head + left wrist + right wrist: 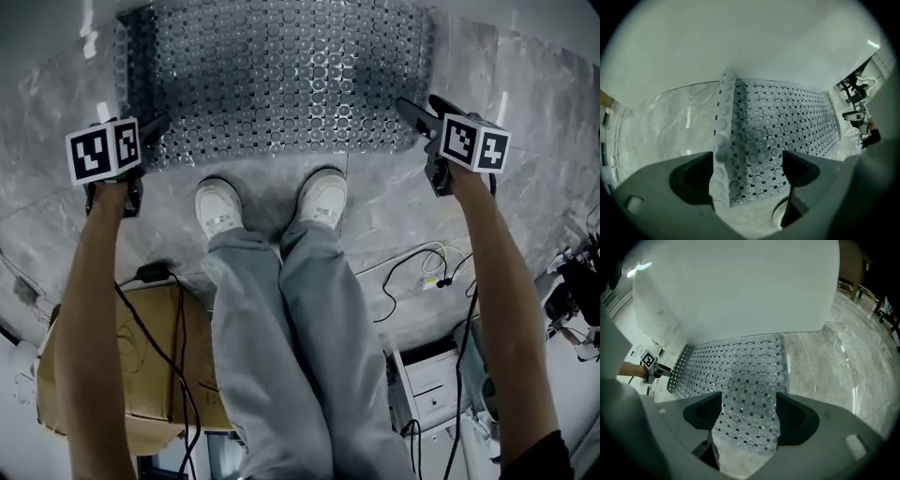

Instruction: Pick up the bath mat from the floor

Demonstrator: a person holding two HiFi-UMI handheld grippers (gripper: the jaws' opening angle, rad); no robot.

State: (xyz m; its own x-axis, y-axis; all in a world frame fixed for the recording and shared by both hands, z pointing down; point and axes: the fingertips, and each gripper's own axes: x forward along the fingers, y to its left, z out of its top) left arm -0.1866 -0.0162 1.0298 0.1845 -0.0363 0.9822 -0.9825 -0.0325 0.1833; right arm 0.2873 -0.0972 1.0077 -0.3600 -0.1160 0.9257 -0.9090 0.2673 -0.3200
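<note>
The bath mat (pixel 281 75) is grey, studded with round bumps and holes, and lies on the marble floor ahead of the person's feet. My left gripper (pixel 155 127) is at its near left corner and my right gripper (pixel 412 112) at its near right corner. In the left gripper view the mat (pixel 783 126) reaches in between the wide jaws of the left gripper (pixel 747 173), its side edge curled upward; the pads do not press on it. In the right gripper view a mat corner (pixel 750 399) lies loose between the spread jaws of the right gripper (pixel 750 416).
Two white shoes (pixel 218 206) (pixel 323 197) stand just behind the mat's near edge. A cardboard box (pixel 141 375) and cables (pixel 412 272) lie behind the person. A white wall (pixel 750 47) rises at the mat's far side.
</note>
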